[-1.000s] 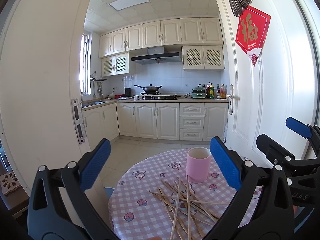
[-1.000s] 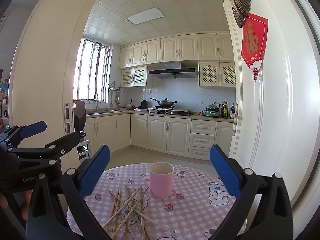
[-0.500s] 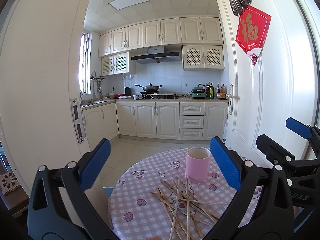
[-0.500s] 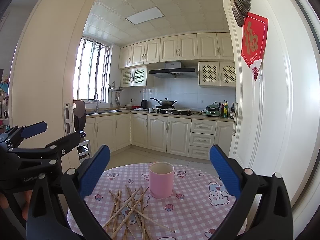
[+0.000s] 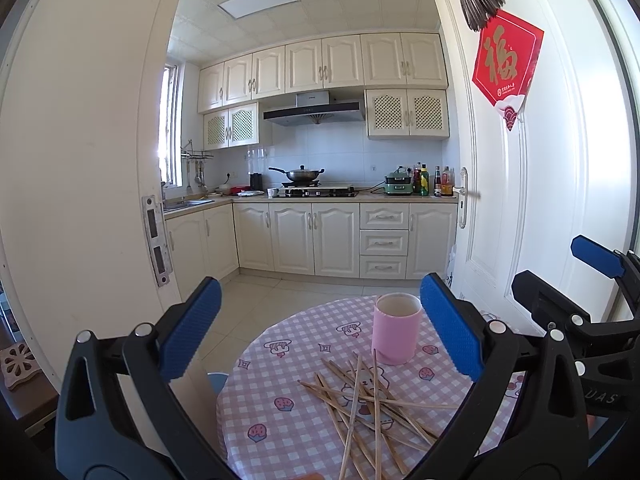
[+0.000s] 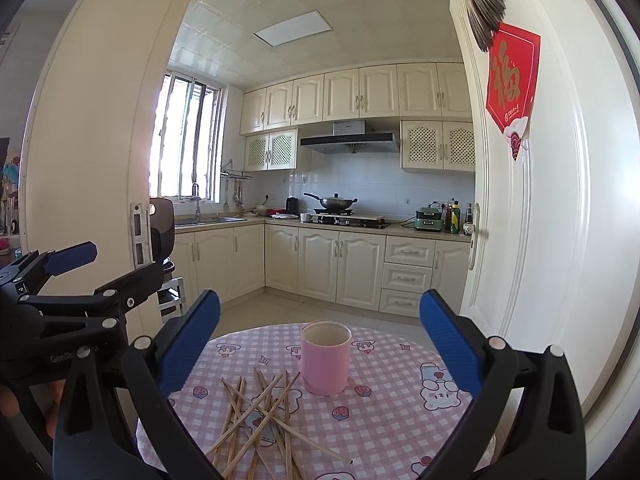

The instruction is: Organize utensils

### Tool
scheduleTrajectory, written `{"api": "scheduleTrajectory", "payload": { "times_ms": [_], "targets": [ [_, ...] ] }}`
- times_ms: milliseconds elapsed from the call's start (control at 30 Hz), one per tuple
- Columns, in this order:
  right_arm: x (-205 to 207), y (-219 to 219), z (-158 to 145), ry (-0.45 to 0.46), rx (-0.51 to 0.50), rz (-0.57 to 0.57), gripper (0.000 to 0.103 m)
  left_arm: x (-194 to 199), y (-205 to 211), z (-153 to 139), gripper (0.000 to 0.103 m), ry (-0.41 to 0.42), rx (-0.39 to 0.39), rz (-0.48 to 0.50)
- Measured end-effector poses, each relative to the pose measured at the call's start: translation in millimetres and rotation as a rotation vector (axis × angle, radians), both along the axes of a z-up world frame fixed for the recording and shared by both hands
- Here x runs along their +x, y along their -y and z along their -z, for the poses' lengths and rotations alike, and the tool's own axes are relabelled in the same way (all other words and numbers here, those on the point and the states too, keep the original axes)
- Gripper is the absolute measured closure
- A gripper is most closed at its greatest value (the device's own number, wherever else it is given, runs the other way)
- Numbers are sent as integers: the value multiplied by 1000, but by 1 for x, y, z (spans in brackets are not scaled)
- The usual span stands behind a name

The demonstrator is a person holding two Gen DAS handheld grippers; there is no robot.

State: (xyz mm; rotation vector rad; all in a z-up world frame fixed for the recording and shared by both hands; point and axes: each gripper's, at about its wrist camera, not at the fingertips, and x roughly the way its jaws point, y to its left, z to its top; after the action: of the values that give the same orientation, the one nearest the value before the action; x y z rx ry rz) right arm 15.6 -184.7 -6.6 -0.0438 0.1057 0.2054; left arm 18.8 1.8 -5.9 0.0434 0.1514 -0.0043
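A pink cup (image 5: 396, 328) (image 6: 325, 358) stands upright and empty on a round table with a pink checked cloth (image 5: 264, 412) (image 6: 384, 416). Several wooden chopsticks (image 5: 368, 404) (image 6: 264, 420) lie in a crossed pile in front of it. My left gripper (image 5: 320, 336) is open and empty, held above the table's near left side. My right gripper (image 6: 320, 340) is open and empty, above the near side, with the cup between its fingers in view. Each gripper shows in the other's view, the right one (image 5: 580, 308) and the left one (image 6: 80, 280).
An open white door (image 5: 520, 184) with a red paper sign (image 5: 506, 64) stands just right of the table. A door frame (image 5: 80, 160) is on the left. Kitchen cabinets (image 5: 320, 240) and a stove with a wok (image 5: 302, 174) are beyond.
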Motion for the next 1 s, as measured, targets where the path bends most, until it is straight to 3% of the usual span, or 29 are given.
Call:
{"api": "scheduleTrajectory", "payload": {
  "times_ms": [1000],
  "targets": [
    [3, 0, 3, -15, 1, 8, 7, 3, 0, 4, 6, -17, 3, -1]
  ]
}}
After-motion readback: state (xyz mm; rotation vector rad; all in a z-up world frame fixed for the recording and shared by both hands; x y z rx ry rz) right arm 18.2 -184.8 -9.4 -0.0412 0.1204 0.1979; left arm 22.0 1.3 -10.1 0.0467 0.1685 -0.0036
